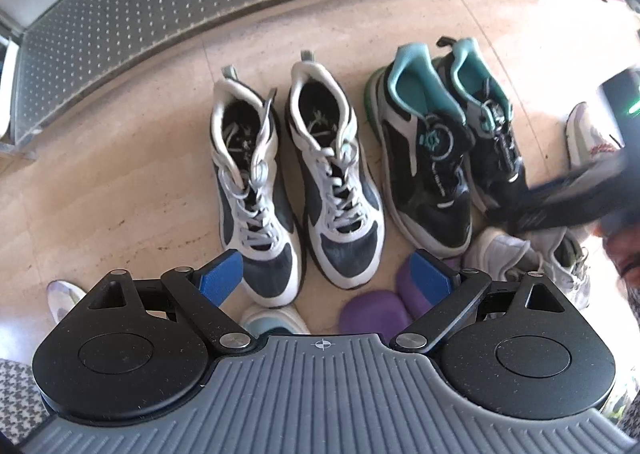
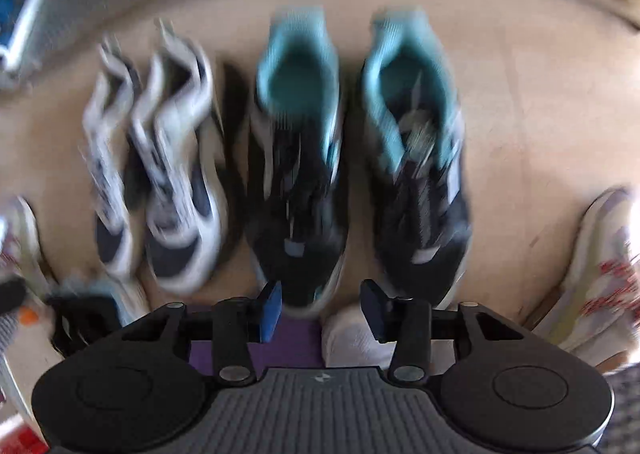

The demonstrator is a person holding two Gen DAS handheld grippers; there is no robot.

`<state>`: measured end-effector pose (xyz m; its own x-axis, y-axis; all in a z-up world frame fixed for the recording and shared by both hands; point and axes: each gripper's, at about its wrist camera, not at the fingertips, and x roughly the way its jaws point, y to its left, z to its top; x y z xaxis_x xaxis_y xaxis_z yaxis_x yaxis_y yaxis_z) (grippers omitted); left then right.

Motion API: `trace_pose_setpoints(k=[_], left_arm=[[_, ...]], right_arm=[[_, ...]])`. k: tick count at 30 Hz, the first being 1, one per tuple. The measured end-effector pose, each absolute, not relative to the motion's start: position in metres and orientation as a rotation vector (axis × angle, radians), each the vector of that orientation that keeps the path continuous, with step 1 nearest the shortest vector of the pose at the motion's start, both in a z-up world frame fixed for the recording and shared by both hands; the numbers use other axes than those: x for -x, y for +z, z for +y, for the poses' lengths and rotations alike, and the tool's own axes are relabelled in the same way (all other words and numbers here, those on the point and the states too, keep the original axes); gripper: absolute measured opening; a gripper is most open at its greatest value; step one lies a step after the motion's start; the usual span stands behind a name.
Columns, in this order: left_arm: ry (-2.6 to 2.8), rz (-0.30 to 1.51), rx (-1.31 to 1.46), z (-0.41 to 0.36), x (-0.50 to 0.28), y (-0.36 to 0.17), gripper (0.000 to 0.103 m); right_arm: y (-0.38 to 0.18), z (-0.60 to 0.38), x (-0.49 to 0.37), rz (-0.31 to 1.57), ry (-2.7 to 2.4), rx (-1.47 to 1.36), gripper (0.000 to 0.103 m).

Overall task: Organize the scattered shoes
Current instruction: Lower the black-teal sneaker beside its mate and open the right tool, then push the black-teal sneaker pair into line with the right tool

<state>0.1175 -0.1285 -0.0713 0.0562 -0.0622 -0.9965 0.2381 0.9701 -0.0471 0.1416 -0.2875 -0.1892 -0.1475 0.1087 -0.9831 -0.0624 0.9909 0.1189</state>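
- Beige tile floor (image 1: 120, 194) in front of a studded metal step (image 1: 160, 14). Two pairs are already lined up side by side: the white and navy sneakers (image 1: 296, 182) and, right next to them, the black and teal sneakers (image 1: 440, 150).
- Left gripper (image 1: 324, 278) hangs over the toes of the white pair, fingers wide, nothing in them.
- Right gripper (image 2: 320, 306) has its fingers at a narrower gap and looks empty. That view is badly smeared, so it's clearly moving quickly.
- Biggest risk imo: swinging that fast so low could clip the teal pair's toes and knock the row crooked.
- Loose stuff is still crowded near the toes: a white sneaker (image 1: 520, 254), purple slippers (image 1: 384, 302), and a red-patterned shoe (image 2: 600, 274). Grabbing one could drag its neighbour along.
- Laces on the white pair look snaggy too.
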Motion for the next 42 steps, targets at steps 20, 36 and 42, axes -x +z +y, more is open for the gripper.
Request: trace_pose_setpoints(k=[20,36,42], left_arm=[[-0.218,1.517,-0.133,-0.116,-0.125,-0.072,0.094],[-0.224,1.535,-0.137,-0.123,-0.134,-0.082,0.094],[-0.219,1.549,-0.14,-0.12,-0.137,-0.086,0.094]], right_arm=[[-0.224,-0.248,-0.156,1.819,0.174,0.034,0.063],[-0.235,-0.314,-0.192,1.617,0.09,0.246,0.078],[-0.261,-0.293,-0.204,1.613,0.076,0.292,0.063]])
